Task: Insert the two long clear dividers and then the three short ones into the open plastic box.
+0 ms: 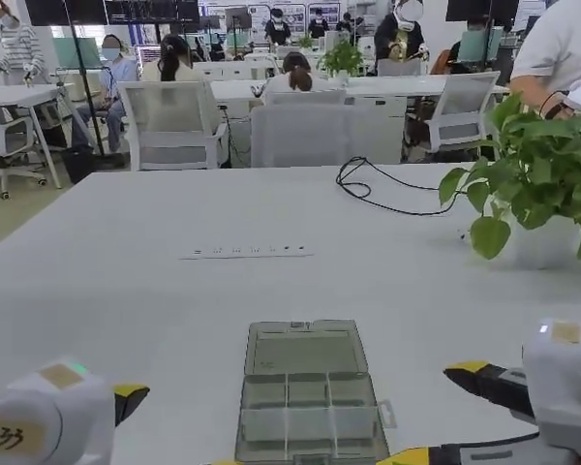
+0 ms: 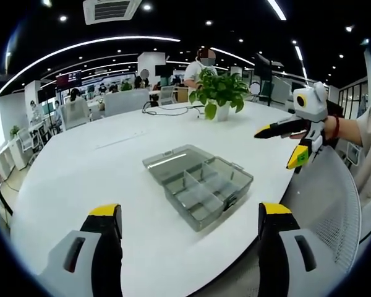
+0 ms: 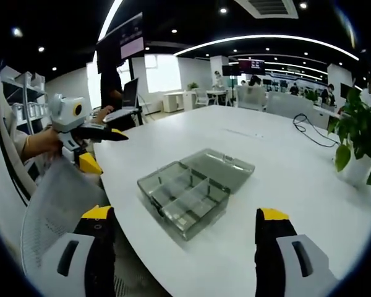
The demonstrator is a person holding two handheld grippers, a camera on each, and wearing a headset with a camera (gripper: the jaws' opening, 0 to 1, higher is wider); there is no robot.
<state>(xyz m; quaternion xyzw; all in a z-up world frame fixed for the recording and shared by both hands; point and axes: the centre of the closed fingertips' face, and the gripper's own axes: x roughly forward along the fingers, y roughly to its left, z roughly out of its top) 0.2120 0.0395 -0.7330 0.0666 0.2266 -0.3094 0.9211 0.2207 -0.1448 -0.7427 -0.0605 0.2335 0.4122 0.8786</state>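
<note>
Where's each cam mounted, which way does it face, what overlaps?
Head view: headset, forward-down over the white table onto the open plastic box; left gripper and right gripper at bottom corners.
Left gripper view: on left gripper, open jaws below, faces box and potted plant; right gripper at right.
Right gripper view: on right gripper, open jaws below, faces box from the other side; left gripper at left.
Shared: all see the box.

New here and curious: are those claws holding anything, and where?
Nothing is held: left gripper and right gripper both stand open, apart from the plastic box.
</note>
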